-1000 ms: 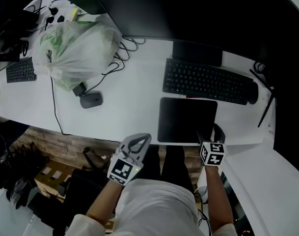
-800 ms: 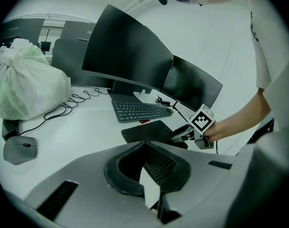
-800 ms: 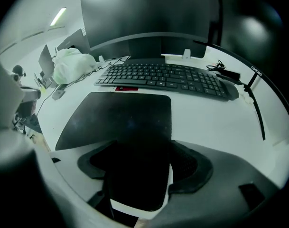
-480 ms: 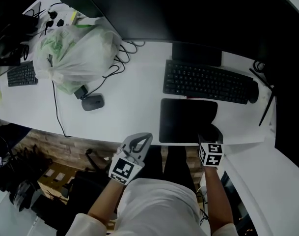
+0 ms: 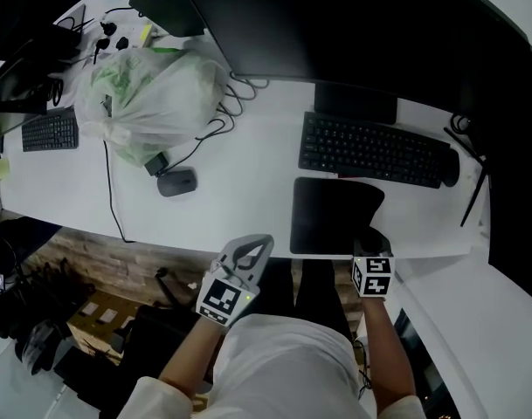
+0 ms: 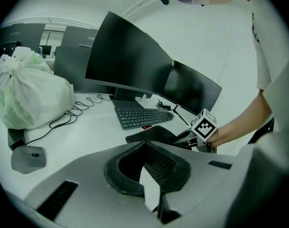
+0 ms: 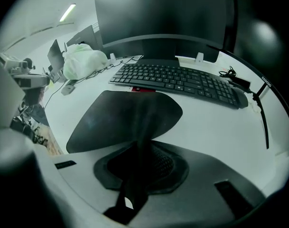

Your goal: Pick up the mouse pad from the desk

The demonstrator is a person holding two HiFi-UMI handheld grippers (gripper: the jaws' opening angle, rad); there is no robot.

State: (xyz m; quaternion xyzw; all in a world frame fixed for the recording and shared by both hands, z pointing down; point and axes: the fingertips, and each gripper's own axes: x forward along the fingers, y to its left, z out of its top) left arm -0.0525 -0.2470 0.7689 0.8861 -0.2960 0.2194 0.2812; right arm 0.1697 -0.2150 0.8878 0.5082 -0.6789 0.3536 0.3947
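Right gripper (image 5: 370,236) is what we meet first: its jaws have just been closing & now pinch one corner of the black mouse pad (image 5: 331,215), nearly together w/ only the thin pad between them. In the right gripper view we see that corner bend up off the white desk (image 5: 248,168) into the jaws, while the rest of the pad lies flat. Pad sits just in front of the black keyboard (image 5: 370,149), on the person's side of it, its far edge close to the keys. The pinched corner is the one farthest from the keyboard, on the right. Left gripper (image 5: 259,244) hangs off the desk's near edge, well to the left of the keyboard & nearer the person. In the left gripper view its jaws stand together w/ nothing between them. Left of the keyboard, well apart, we see a grey mouse (image 5: 176,182), & beyond it a pale plastic bag (image 5: 148,94), knotted at the top. Behind the keyboard stands a dark monitor (image 5: 335,24).
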